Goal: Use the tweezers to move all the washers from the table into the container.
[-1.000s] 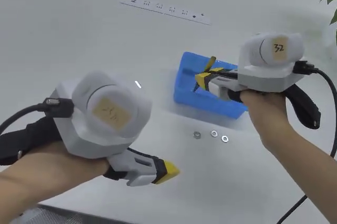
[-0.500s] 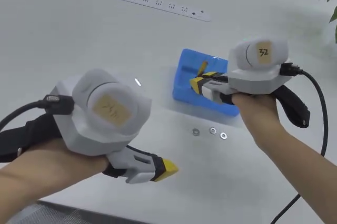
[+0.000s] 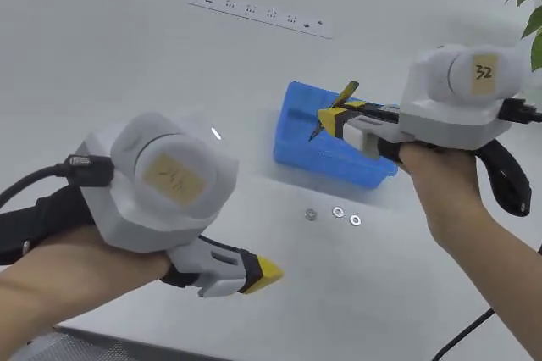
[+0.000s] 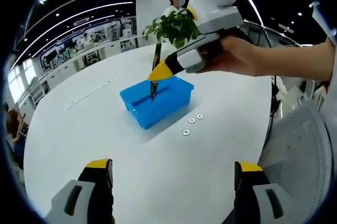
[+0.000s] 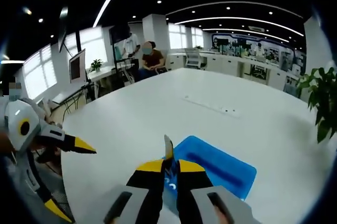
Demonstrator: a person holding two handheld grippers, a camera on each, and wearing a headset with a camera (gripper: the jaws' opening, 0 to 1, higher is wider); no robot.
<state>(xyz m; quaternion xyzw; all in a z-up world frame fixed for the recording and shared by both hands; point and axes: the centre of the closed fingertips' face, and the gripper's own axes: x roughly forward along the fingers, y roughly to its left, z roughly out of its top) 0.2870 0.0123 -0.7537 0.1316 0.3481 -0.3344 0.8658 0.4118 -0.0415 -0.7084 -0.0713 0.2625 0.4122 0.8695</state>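
— Washers: where do they lie?
— 3 of them sit in a short row on the counter, apart from each other and just in front of the blue container. Whether any lie inside it, I cannot tell.
— And the tweezers?
— They are clamped in the right gripper, whose jaws are closed down on the handle. They slant down with the tips over the container, at or just inside its rim. The tips are too small to show whether they carry a washer.
— The left gripper?
— Its jaws are spread wide with nothing between them. It hangs low over the near counter, well apart from the washers.
— So which step is this?
— I judge it the container end of a trip: either a drop or the turn toward a pick. With 3 washers out on the counter, the task is not done.
— What does the next move call for?
— Lift the tips clear of the container and bring them down to the nearest washer. It is a thin ring lying flat on a hard top, so the tips must straddle its edge or catch the hole. Then the gripper should close gently, without letting the tweezers slip in its jaws.
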